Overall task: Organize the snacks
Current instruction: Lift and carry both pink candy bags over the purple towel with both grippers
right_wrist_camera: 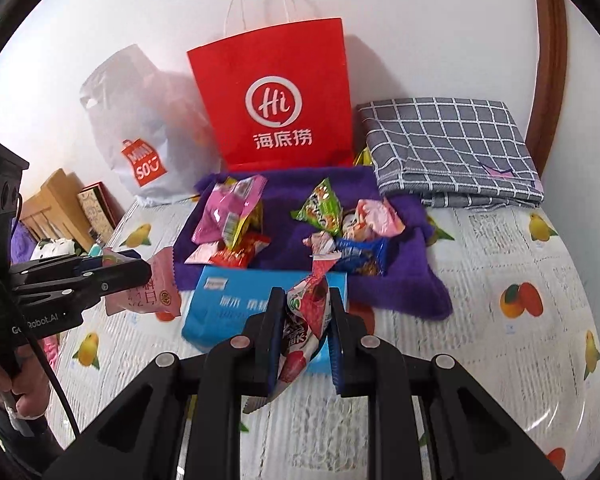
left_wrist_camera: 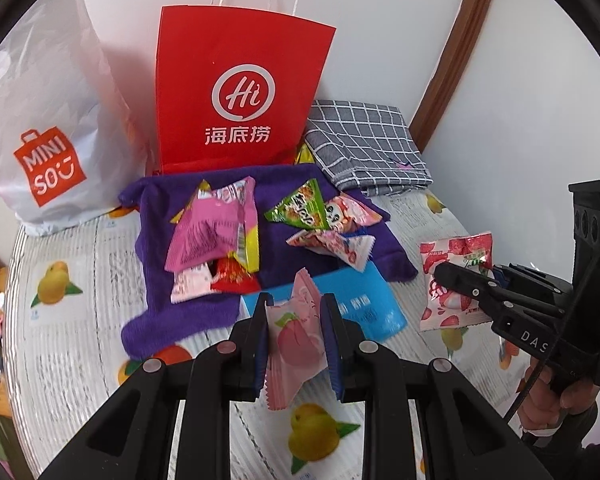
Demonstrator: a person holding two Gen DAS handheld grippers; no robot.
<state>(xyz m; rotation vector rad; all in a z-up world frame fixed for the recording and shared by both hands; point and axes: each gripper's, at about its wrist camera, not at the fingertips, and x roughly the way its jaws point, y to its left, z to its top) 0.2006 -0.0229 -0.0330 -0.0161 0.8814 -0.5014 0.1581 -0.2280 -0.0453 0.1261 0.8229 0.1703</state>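
Note:
My left gripper (left_wrist_camera: 297, 300) is shut on a pink peach snack packet (left_wrist_camera: 296, 344), held above the fruit-print tablecloth (left_wrist_camera: 72, 320). My right gripper (right_wrist_camera: 307, 294) is shut on a red-and-white strawberry snack packet (right_wrist_camera: 304, 320). Each gripper shows in the other's view: the right gripper (left_wrist_camera: 446, 274) with its strawberry packet (left_wrist_camera: 456, 312), the left gripper (right_wrist_camera: 140, 266) with its pink packet (right_wrist_camera: 152, 292). Several more snack packets (left_wrist_camera: 220, 232) (right_wrist_camera: 320, 208) lie piled on a purple towel (left_wrist_camera: 156, 248) (right_wrist_camera: 420, 280) ahead of both.
A red paper bag (left_wrist_camera: 240, 88) (right_wrist_camera: 276, 100) stands against the wall behind the towel, a white plastic bag (left_wrist_camera: 40, 140) (right_wrist_camera: 140, 128) left of it, a folded grey checked cloth (left_wrist_camera: 364, 144) (right_wrist_camera: 448, 152) right of it. A blue tissue pack (left_wrist_camera: 376, 308) (right_wrist_camera: 220, 304) lies below the grippers.

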